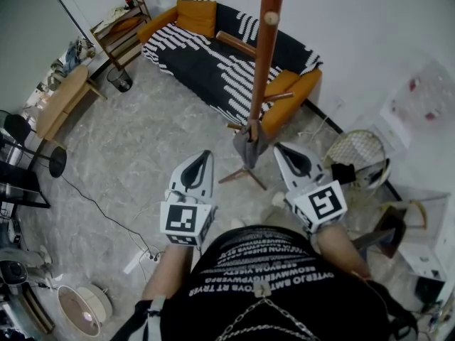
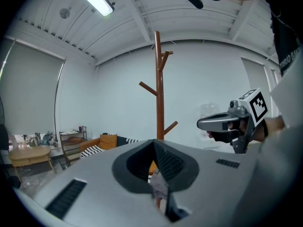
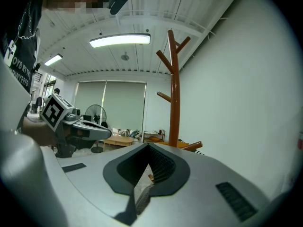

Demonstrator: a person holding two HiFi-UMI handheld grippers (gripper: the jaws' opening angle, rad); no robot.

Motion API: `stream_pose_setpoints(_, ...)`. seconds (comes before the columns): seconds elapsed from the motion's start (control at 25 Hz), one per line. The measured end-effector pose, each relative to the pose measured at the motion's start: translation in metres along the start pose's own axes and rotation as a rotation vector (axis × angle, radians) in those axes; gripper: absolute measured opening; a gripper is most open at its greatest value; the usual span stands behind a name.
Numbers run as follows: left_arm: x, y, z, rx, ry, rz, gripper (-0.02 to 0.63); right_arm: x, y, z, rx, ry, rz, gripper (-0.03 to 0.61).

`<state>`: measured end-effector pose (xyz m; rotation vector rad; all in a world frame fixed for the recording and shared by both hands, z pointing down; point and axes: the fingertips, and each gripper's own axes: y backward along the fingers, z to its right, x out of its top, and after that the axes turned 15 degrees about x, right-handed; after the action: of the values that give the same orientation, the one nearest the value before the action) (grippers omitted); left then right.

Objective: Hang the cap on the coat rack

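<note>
The left gripper has its jaws drawn together with only a thin slit between them. Its own view shows nothing clamped there, only a sliver of the room beyond. The right gripper is the same, with jaws closed to a narrow seam and nothing in their hold. In the head view both tips point at the coat rack, one on each side of its pole and near it, but neither touches it.

Between the two tips, low on that pole and above the rack's spread feet, hangs the grey cap. It droops against the pole as if caught on one of the lower pegs, though the peg itself is hidden under the fabric. The upper pegs, seen from both gripper views, are bare. Behind the rack stands the orange sofa with its black-and-white striped throw.

As things lie, the hanging step looks finished: the cap is carried by the rack and by neither gripper. What is left is likely a check that it sits securely, then drawing both grippers back from the pole without brushing the cap. If a higher peg is wanted, one gripper would have to open, take the cap by its edge and lift it up the pole.
</note>
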<state>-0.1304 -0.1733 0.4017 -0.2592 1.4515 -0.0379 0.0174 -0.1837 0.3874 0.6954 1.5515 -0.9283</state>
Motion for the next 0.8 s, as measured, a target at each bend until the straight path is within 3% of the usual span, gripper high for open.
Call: stream_pose_setpoints(0.8, -0.002, 0.003, 0.014, -0.020, -0.009, -0.009, 0.003, 0.002, 0.011, -0.003, 0.002, 0.010, 0.002, 0.003)
